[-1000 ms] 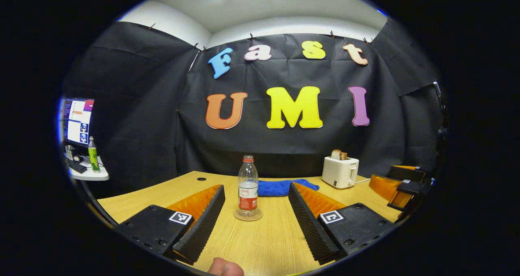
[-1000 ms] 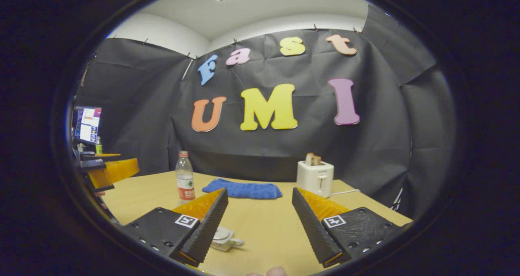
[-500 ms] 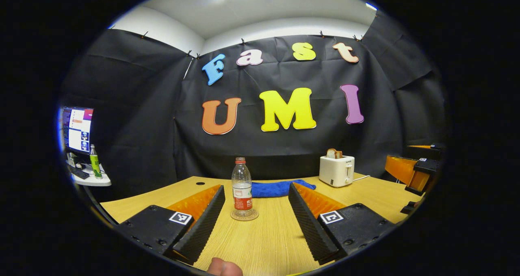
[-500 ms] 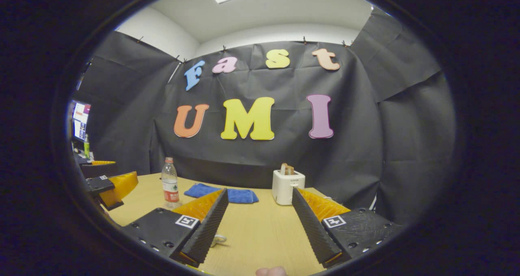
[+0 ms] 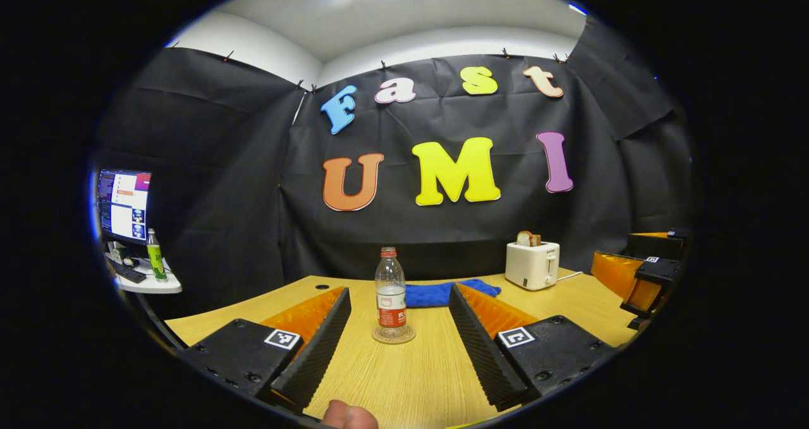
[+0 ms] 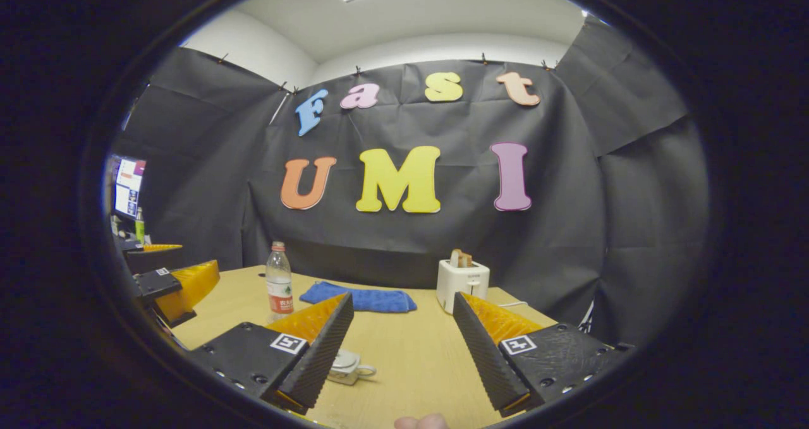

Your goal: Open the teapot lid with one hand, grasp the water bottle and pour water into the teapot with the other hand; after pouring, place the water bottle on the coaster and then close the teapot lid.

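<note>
Wooden table (image 5: 417,378), water bottle (image 5: 390,293) on coaster (image 5: 393,335) beyond spread left fingers (image 5: 316,353); right fingers (image 6: 319,359) released

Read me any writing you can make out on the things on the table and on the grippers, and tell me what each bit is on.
No text is legible enough to quote.
Water bottle: print on its red label, too small to read.
Toaster: small mark near its top, blurred.
Left hand-held gripper and right hand-held gripper: square black-and-white marker patterns, no words.
Monitor: text too small to read.
</note>
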